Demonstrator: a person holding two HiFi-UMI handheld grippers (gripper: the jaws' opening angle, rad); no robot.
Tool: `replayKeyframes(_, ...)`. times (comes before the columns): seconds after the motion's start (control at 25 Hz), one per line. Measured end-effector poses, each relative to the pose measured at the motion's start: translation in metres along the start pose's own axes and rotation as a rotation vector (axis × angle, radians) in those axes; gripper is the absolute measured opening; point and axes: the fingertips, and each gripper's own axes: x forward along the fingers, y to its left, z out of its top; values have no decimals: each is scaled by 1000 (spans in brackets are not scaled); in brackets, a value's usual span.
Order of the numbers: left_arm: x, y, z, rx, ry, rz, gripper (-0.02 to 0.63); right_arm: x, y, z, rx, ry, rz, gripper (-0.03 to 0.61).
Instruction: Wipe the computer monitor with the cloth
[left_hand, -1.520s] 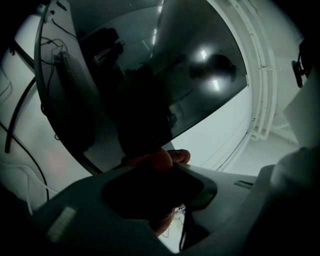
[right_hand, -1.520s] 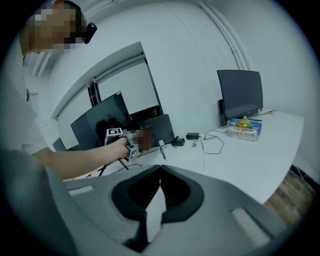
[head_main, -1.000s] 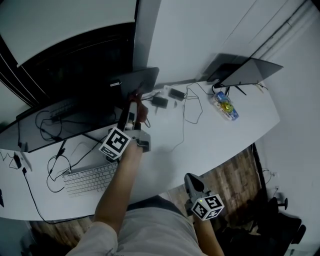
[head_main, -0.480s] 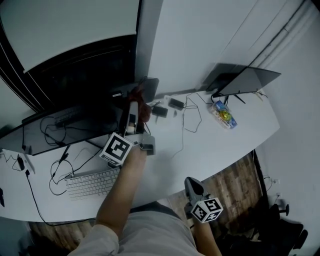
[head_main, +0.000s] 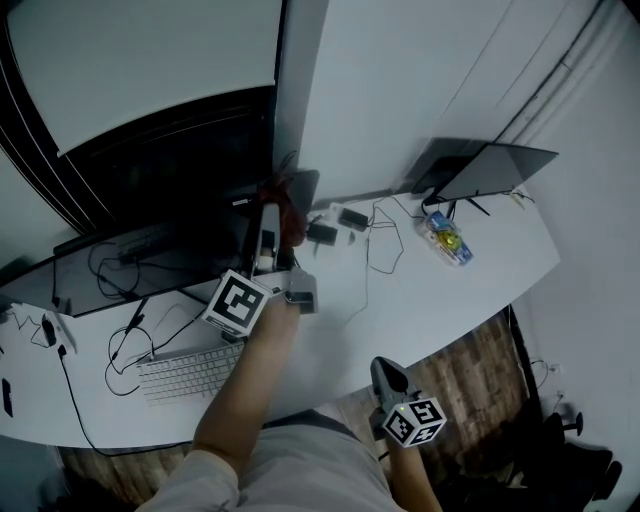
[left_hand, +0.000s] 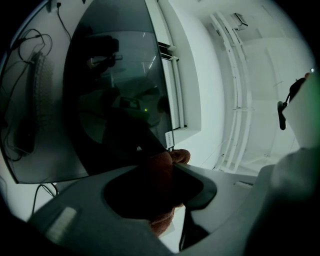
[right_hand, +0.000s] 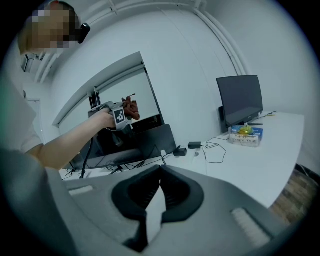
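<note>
A large dark monitor (head_main: 150, 250) stands at the left of the white desk (head_main: 420, 300). My left gripper (head_main: 272, 215) is shut on a reddish-brown cloth (head_main: 287, 207) and holds it near the monitor's right end. In the left gripper view the cloth (left_hand: 165, 167) bulges between the jaws, just in front of the glossy screen (left_hand: 115, 100). My right gripper (head_main: 387, 372) hangs low beside the person's body, off the desk's front edge, jaws shut and empty (right_hand: 160, 172). The right gripper view shows the raised left gripper (right_hand: 117, 116) with the cloth (right_hand: 131, 107).
A white keyboard (head_main: 185, 370) lies in front of the monitor among black cables. Power adapters (head_main: 340, 215) and a looped cable sit mid-desk. A second monitor (head_main: 490, 160) stands at the far right with a colourful packet (head_main: 445, 228) beside it.
The left gripper has carried the cloth a little closer to the monitor's upper right corner. The right gripper has stayed low by the body.
</note>
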Motion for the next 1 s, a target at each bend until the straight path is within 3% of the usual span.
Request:
replayKeyframes(0.12, 5, -17, 5, 11, -7, -46, 152, -1, 1, 1, 6, -7, -3, 3)
replayKeyframes(0.28, 4, -31, 9, 45, 11, -39, 152, -2, 2, 4, 10, -20, -5, 3)
replayKeyframes(0.52, 7, -79, 28, 317, 29, -118, 150, 2, 10, 7, 17, -35, 6, 3)
replayKeyframes(0.68, 6, -95, 40, 533, 50, -89, 150, 6, 13, 7, 29, -39, 10, 3)
replayKeyframes(1.0, -5, -95, 53, 875, 75, 11, 150, 15, 26, 9, 44, -52, 24, 3)
